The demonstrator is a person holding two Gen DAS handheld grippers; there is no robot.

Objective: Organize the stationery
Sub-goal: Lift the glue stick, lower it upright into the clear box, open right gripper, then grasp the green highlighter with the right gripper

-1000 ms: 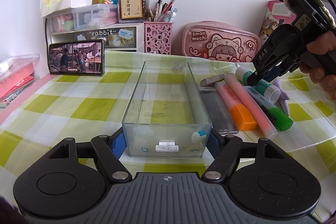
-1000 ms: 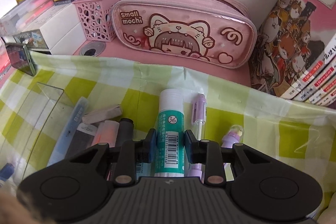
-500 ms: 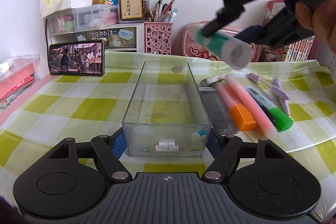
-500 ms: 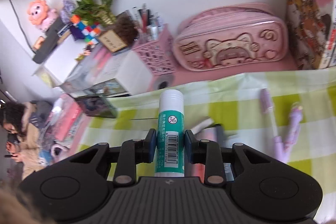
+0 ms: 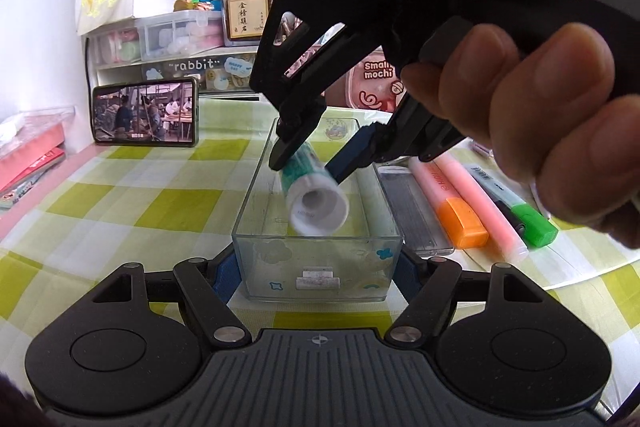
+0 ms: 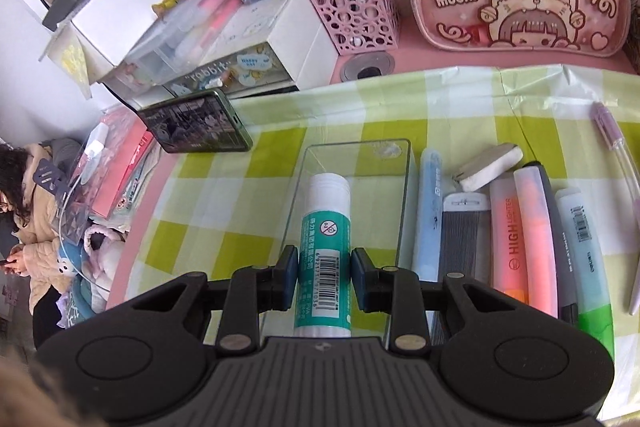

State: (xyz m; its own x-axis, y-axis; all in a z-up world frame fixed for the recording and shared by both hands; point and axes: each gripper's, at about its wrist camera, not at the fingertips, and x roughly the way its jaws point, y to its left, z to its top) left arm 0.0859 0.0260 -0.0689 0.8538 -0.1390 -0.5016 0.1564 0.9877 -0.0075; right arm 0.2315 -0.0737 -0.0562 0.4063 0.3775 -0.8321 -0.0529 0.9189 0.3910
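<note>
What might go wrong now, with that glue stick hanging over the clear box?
The right gripper holds the glue stick tilted above the clear box. Let go from up there, it may bounce, or roll out toward the highlighters. The left gripper clamps only the box's near end, so a knock on the far rim might swing it sideways.

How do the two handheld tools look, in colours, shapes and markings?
Both tools are matte black plastic. Each body has two round discs and a ribbed grey centre plate with a small crosshair mark. Silver pivot pins join the linkage arms. The left tool and the right tool carry dark blue finger pads.
</note>
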